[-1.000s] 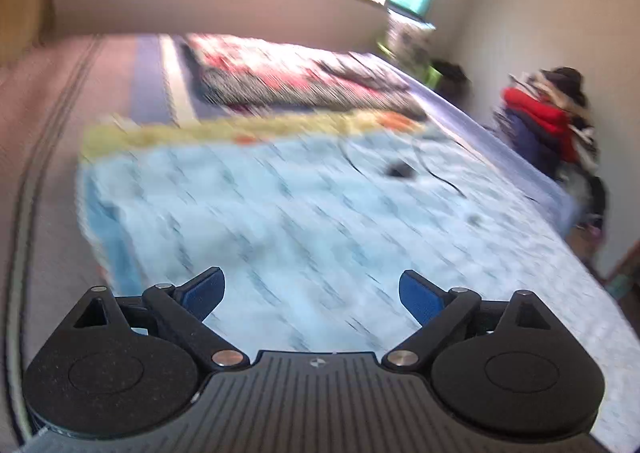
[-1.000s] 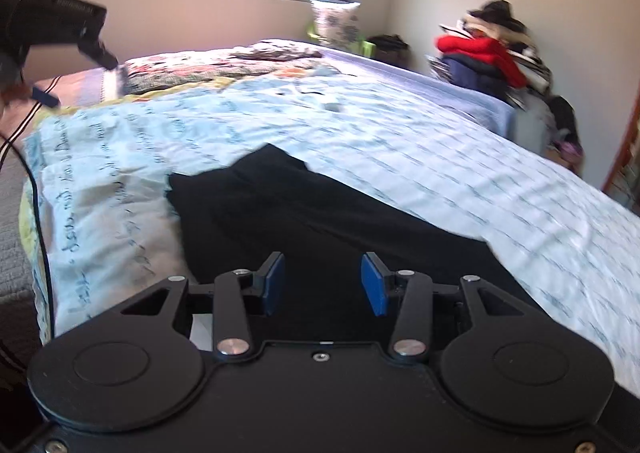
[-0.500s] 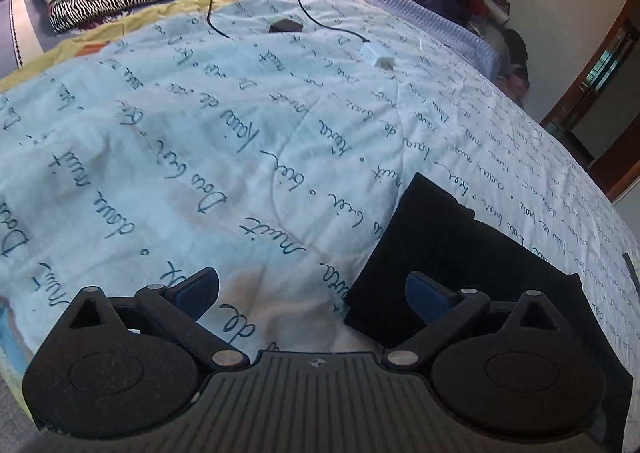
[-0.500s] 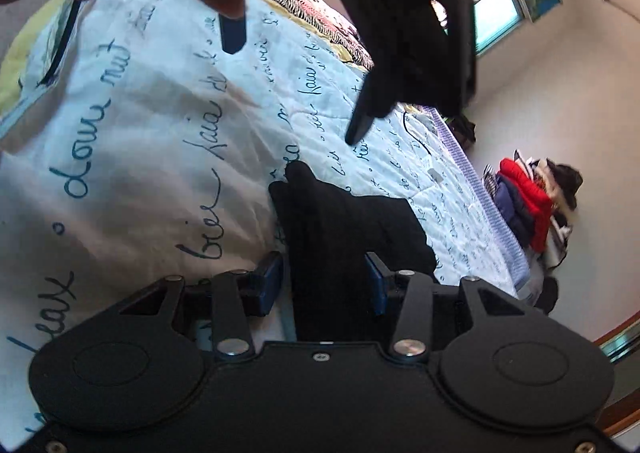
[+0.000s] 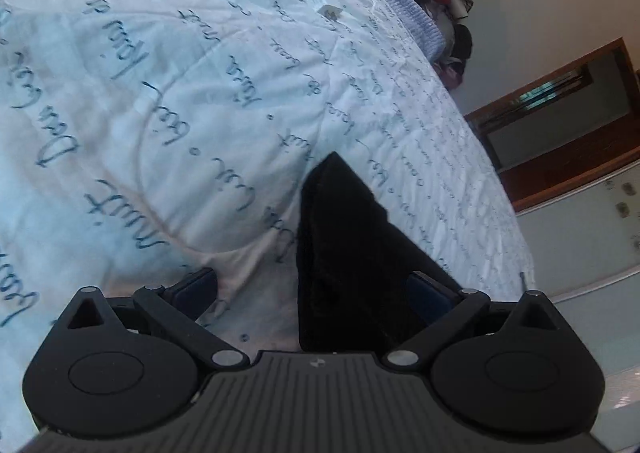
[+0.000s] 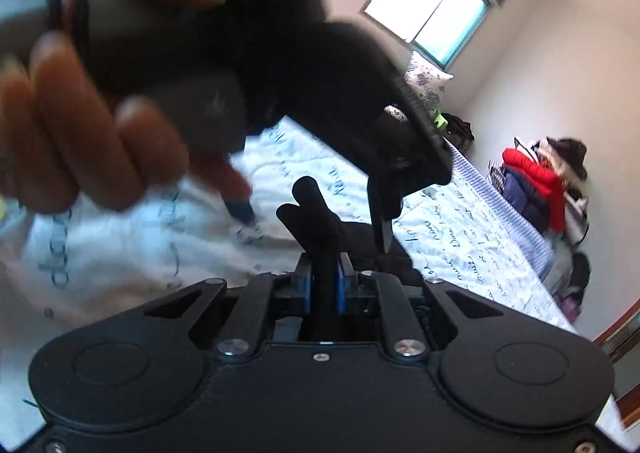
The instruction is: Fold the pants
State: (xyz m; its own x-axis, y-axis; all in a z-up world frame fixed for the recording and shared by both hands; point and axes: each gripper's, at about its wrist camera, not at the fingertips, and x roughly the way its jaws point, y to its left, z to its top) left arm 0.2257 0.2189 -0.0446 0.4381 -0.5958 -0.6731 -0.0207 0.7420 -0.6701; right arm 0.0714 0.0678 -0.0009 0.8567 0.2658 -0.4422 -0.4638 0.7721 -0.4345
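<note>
Black pants lie on a light-blue bedspread with script lettering, one corner pointing away from me. My left gripper hangs open just over that near part, the cloth lying between its fingers without being pinched. In the right wrist view my right gripper has its jaws closing, the blue pads pressing a raised fold of the black pants. A person's hand and the blurred body of the left gripper fill the upper left of that view.
A pile of clothes with a red jacket sits past the bed's far side. A white charger with a black cable lies further up the bedspread. There is a wooden door frame and a bright window.
The left gripper tipped down and came in over the corner of the pants. The right gripper's jaws went from apart to pinched on a fold, and the left hand now looms close in its view.
</note>
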